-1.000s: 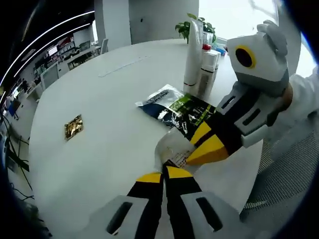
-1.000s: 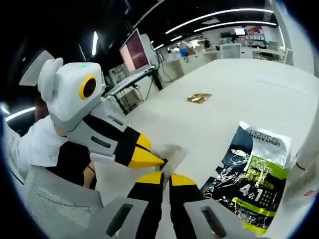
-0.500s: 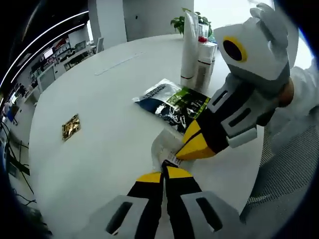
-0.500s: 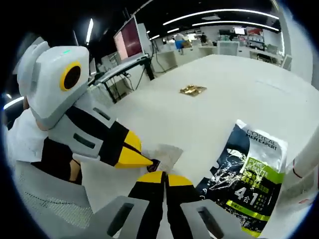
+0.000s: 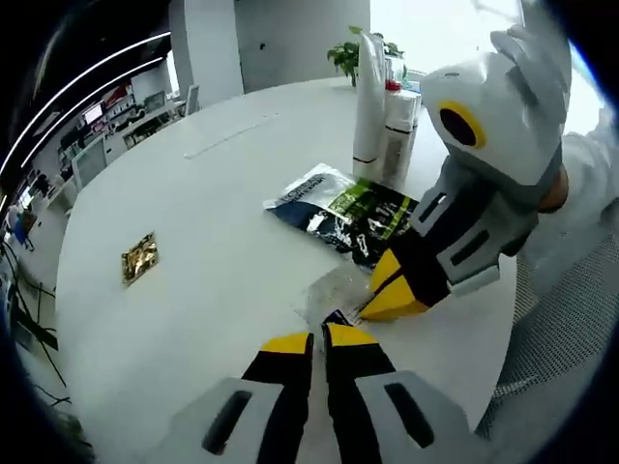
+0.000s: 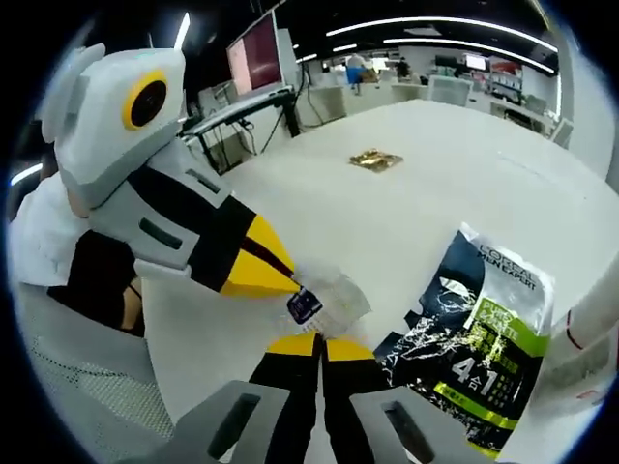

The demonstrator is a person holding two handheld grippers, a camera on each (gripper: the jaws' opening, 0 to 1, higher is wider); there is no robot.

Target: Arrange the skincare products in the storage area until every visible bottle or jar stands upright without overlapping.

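In the left gripper view, the left claw (image 5: 316,340) rises from six o'clock with its yellow-tipped jaws pressed together. The right claw (image 5: 372,307) enters from three o'clock, angled down toward seven o'clock, jaws closed to a point. In the right gripper view, the right claw (image 6: 318,346) is closed at six o'clock; the left claw (image 6: 288,285) reaches in from nine o'clock.

White round table (image 5: 193,232), potted plant (image 5: 346,53), monitor (image 6: 256,53), ceiling strip lights (image 6: 435,23).

Both grippers' tips pinch a clear sachet (image 5: 334,295) on the white table (image 5: 193,222).
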